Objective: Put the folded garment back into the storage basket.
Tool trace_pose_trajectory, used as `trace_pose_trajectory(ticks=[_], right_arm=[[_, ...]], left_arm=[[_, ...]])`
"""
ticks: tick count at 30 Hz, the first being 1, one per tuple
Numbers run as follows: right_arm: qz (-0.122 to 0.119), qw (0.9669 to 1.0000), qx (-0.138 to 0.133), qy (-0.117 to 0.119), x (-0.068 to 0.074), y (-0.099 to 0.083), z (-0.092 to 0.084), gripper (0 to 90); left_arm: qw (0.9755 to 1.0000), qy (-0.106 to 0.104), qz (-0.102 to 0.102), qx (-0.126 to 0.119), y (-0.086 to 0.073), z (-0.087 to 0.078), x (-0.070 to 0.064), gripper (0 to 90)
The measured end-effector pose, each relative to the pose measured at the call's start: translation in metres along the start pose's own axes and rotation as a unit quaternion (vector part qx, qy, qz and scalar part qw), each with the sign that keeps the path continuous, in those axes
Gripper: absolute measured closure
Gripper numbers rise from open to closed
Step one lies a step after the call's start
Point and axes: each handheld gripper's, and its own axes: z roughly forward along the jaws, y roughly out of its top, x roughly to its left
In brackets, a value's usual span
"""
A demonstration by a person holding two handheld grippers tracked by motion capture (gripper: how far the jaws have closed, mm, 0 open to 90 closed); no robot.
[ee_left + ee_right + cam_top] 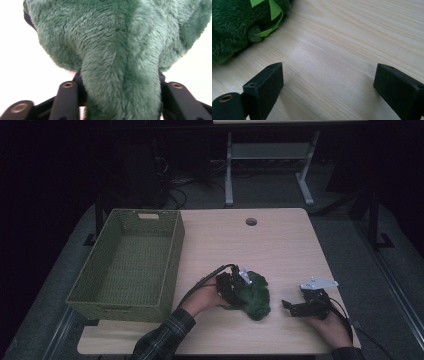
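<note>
Gripping the green plush toy point(256, 295) is the step I have in hand, and my left hand-held gripper point(234, 287) is on its near-left side, with a thick fold of fur squeezed between the jaws. In the left gripper view that fold point(120, 82) bulges past both black jaws, so I judge the hold deep rather than a pinch on loose pile. The toy lies on the tabletop point(280, 240) just right of the green woven basket point(131, 265), well apart from its wall.

My right hand-held gripper point(289, 306) rests right of the toy with its jaws wide and nothing between them; bare wood shows in the gap, and the toy's bright green tag point(272, 15) sits off to one side in the right gripper view.

To do this well, I would keep the squeeze firm before lifting, since soft fur can slide out. I would raise the toy straight up so its hanging bulk clears the basket rim, then carry it across. The right one should stay clear unless the toy sags and needs support.
</note>
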Motion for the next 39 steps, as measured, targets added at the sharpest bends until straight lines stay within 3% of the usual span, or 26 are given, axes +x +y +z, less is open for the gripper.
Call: trace_pose_trajectory(ticks=[2,4,6,19,27,39], right_arm=[[0.000,1.0000,0.000,0.000,0.000,0.000,0.000,8.7],[-0.002,1.0000,-0.001,-0.001,0.000,0.000,0.000,8.7],[-0.002,1.0000,-0.001,-0.001,0.000,0.000,0.000,8.7],[0.001,1.0000,-0.001,0.000,0.000,0.000,0.000,8.7],[-0.001,1.0000,-0.001,0.000,0.000,0.000,0.000,8.7],[-0.002,1.0000,-0.002,0.000,0.000,0.000,0.000,8.7]], left_arm=[[0.9999,-0.008,-0.006,0.001,0.000,-0.001,0.001,60.1],[0.9992,-0.026,-0.027,0.009,0.000,-0.002,0.003,68.0],[0.9990,-0.031,-0.026,0.016,0.001,-0.002,0.004,71.8],[0.9989,-0.032,-0.033,-0.004,-0.001,-0.010,0.002,71.0],[0.9981,-0.028,-0.045,-0.031,0.003,-0.035,0.000,70.2],[0.9979,-0.009,-0.049,-0.042,0.002,-0.072,0.004,69.4]])
